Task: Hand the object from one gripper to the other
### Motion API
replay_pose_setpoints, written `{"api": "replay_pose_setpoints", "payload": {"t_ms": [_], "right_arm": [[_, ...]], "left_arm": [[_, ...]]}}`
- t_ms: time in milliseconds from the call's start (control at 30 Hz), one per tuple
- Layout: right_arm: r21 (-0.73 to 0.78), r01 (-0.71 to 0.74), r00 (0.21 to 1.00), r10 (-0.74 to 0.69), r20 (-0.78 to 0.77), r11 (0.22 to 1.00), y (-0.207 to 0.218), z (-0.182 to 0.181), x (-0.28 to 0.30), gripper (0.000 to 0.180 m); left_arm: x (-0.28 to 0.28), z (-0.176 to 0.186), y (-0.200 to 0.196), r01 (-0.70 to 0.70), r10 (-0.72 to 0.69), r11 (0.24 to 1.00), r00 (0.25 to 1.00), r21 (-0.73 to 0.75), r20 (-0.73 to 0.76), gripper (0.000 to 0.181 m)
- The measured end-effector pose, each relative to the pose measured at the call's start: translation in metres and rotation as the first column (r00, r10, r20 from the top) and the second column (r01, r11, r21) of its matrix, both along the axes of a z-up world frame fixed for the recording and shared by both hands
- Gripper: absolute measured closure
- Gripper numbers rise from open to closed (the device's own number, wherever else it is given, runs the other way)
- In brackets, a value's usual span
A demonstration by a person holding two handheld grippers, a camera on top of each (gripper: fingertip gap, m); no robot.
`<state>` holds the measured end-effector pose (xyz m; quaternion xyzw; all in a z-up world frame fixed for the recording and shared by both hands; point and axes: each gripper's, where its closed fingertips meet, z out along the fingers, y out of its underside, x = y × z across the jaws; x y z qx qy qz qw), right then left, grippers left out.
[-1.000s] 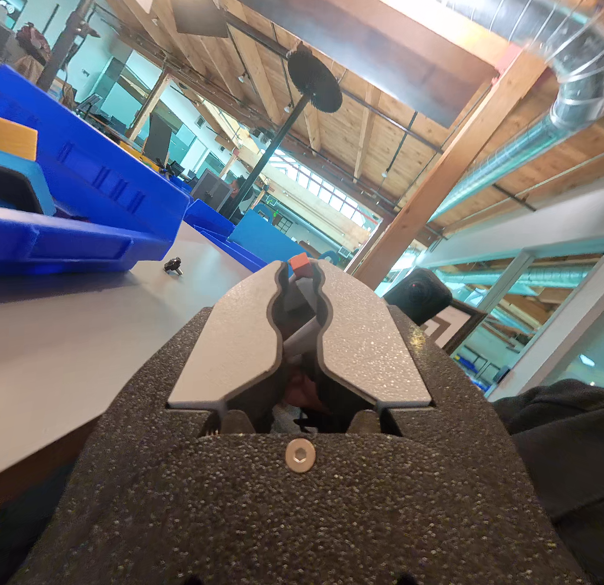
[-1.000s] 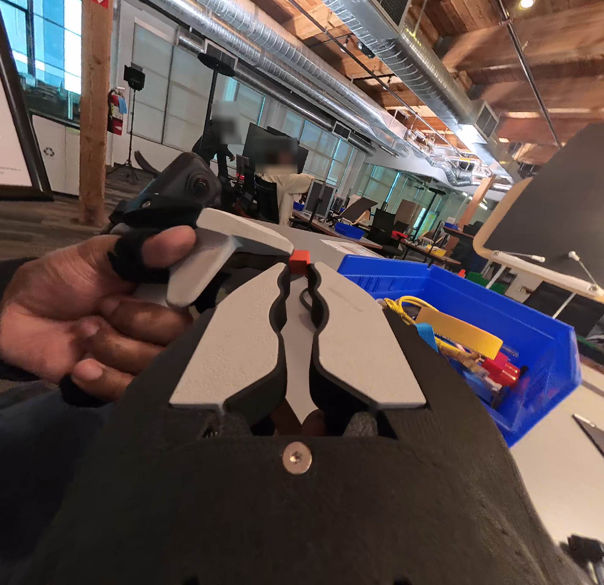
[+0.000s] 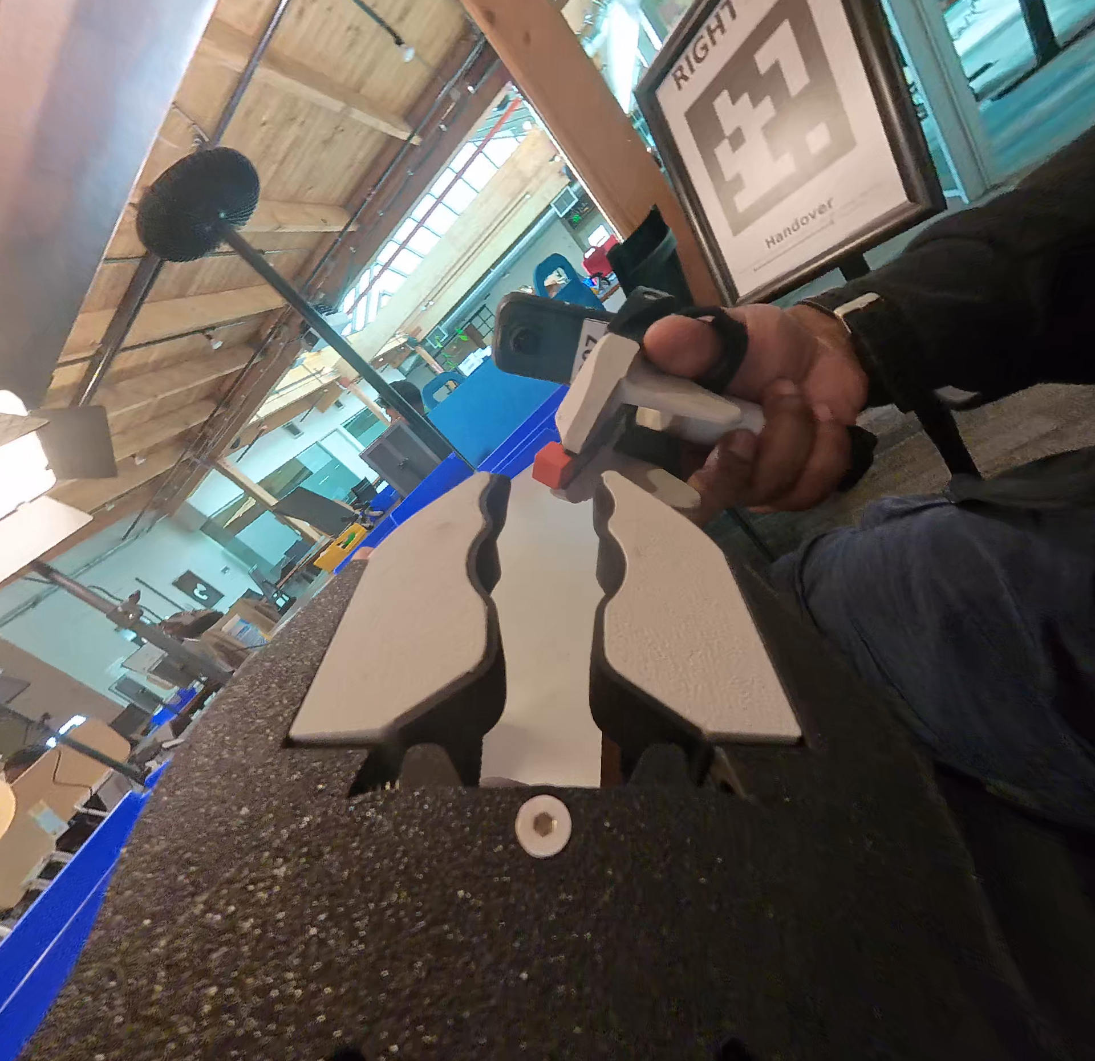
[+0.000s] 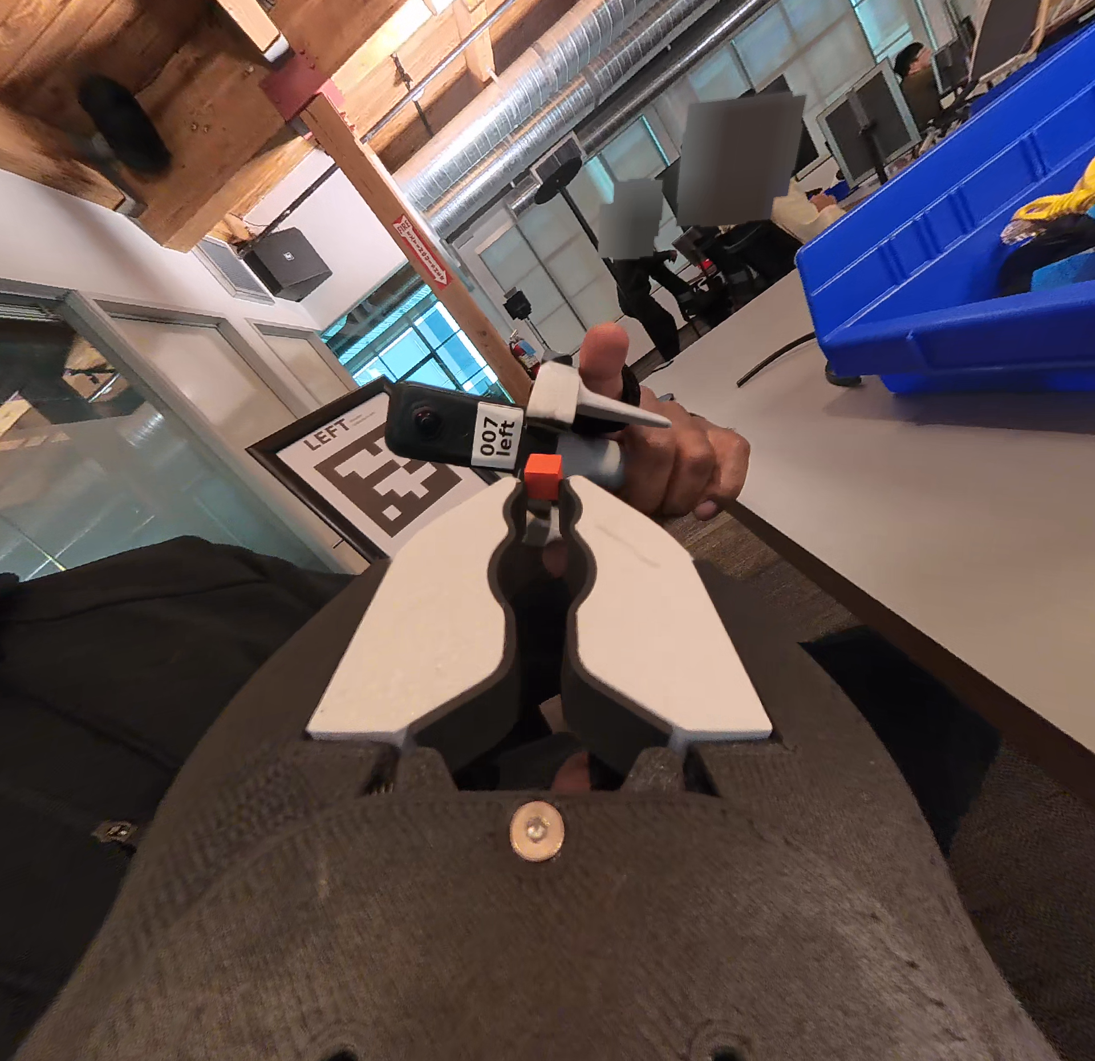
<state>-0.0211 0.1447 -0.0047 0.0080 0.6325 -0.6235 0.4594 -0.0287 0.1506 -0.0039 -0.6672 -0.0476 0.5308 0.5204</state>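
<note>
Orange cube (image 4: 543, 474) sits pinched at the tips of the right gripper (image 4: 542, 490), whose jaws are nearly closed on it. The left gripper (image 3: 548, 490) stands parted and empty, so the handover looks done.

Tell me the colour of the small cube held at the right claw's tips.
Orange-red cube, clearest in the right wrist view, pinched in the right claw.

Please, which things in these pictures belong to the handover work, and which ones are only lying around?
Belong to the job:
- orange cube
- right tool, shut on the cube
- left tool, open and holding nothing

Only lying about:
- blue bin on the grey table
- yellow cable in the bin
- black cable on the table
- framed marker board
</note>
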Motion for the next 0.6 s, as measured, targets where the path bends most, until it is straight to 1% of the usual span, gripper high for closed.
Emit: {"api": "replay_pose_setpoints", "payload": {"t_ms": [167,267,333,400,467,600], "right_arm": [[0.028,-0.056,0.998,0.057,-0.007,0.998,0.002,-0.005,0.009,0.170],[0.028,-0.077,0.997,0.077,0.002,0.997,0.001,-0.006,0.011,0.170],[0.029,-0.075,0.997,0.075,-0.003,0.997,0.000,-0.006,0.009,0.170],[0.026,-0.041,0.999,0.041,-0.033,0.999,-0.004,-0.007,0.005,0.170],[-0.012,0.008,0.996,-0.009,-0.093,1.000,-0.008,-0.006,0.001,0.169],[-0.126,0.113,0.963,-0.140,-0.232,0.986,-0.013,0.001,-0.008,0.169]], "left_arm": [[0.002,-0.003,0.010,0.029,-0.030,0.999,1.000,-0.045,-0.007,0.156],[0.002,-0.005,0.012,0.027,-0.027,0.997,1.000,-0.068,0.003,0.166],[0.001,-0.006,0.010,0.009,-0.008,0.998,1.000,-0.061,0.012,0.167],[-0.002,-0.007,0.006,-0.023,0.025,0.999,0.999,-0.043,0.042,0.168],[-0.005,-0.008,0.001,-0.050,0.050,0.999,0.996,-0.008,0.079,0.169],[-0.005,-0.002,-0.009,-0.087,0.067,0.987,0.986,0.136,0.152,0.169]]}}
